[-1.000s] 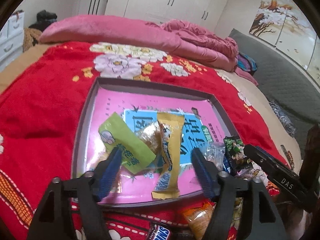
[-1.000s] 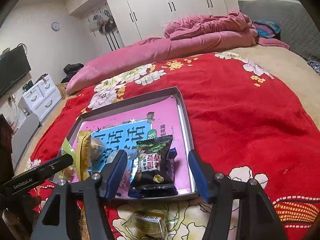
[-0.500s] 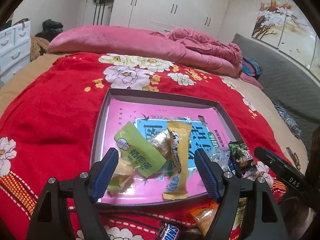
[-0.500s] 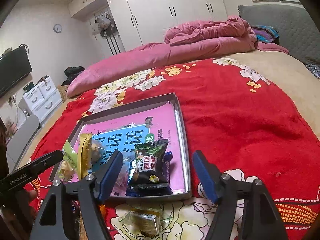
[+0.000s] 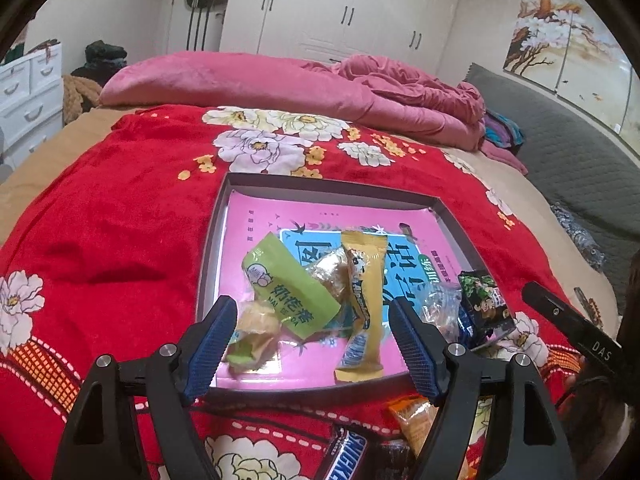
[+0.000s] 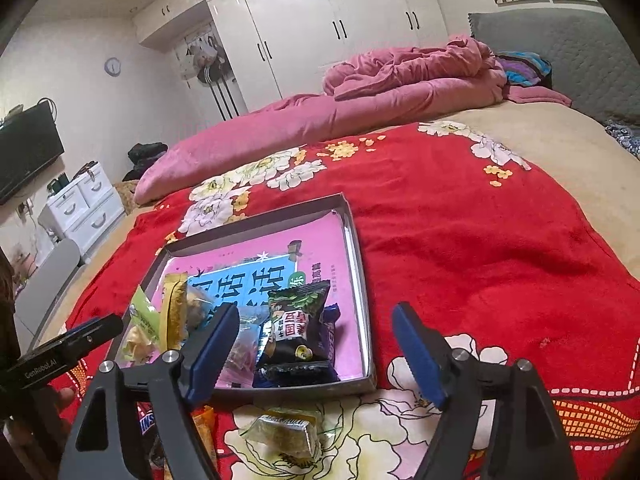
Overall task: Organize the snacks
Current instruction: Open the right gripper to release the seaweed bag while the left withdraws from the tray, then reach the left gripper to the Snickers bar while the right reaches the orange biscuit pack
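Shallow grey tray (image 5: 450,216), glossy pink liner, crinkly snacks (image 5: 292,300) piled; plush red blanket (image 6: 480,240). Left gripper (image 5: 316,344) wide, empty; right gripper (image 6: 316,354) just opening, empty.

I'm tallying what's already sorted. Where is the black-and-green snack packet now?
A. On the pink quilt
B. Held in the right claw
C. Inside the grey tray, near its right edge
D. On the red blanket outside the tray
C: the black-and-green snack packet lies inside the shallow grey tray, beside its right wall.

right claw (image 6: 316,354) jaws just opened wider, empty, both views drawn back slightly
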A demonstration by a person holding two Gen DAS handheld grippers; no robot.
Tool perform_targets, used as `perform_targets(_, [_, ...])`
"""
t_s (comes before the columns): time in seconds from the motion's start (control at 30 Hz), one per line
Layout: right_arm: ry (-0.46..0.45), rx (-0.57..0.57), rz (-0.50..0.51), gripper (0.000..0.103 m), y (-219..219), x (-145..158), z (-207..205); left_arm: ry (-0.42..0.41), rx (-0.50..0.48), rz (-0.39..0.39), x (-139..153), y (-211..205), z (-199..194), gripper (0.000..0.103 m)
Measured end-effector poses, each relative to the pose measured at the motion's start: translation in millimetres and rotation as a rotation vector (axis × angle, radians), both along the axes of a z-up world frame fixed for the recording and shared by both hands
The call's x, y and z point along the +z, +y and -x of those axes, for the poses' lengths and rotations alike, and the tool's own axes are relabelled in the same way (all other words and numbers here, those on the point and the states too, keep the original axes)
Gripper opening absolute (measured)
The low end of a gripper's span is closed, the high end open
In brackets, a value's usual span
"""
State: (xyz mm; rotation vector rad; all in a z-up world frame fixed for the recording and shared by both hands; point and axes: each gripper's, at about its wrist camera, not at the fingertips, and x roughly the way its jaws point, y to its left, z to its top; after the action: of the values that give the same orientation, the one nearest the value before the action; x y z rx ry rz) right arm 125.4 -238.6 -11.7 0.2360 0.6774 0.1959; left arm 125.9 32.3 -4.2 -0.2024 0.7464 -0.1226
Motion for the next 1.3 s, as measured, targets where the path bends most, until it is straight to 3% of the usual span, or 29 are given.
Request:
perform_targets(0.27, [-0.03, 0.045, 0.013, 0.09, 11.1, 6.4, 10.7, 0.026, -0.007, 0.01, -1.7, 5.6, 8.0, 0.08])
perform_targets(0.83, [-0.034, 0.085, 0.026, 0.093, 19.1, 8.8, 26.6, 0.062, -0.032, -0.027, -5.5, 3.2, 22.0, 0.08])
perform_targets(1.3, [0.007, 0.197, 0.066, 0.095, 51.4, 2.9, 50.9, 0.096, -0.056, -0.036, -9.8, 1.2, 31.4, 0.08])
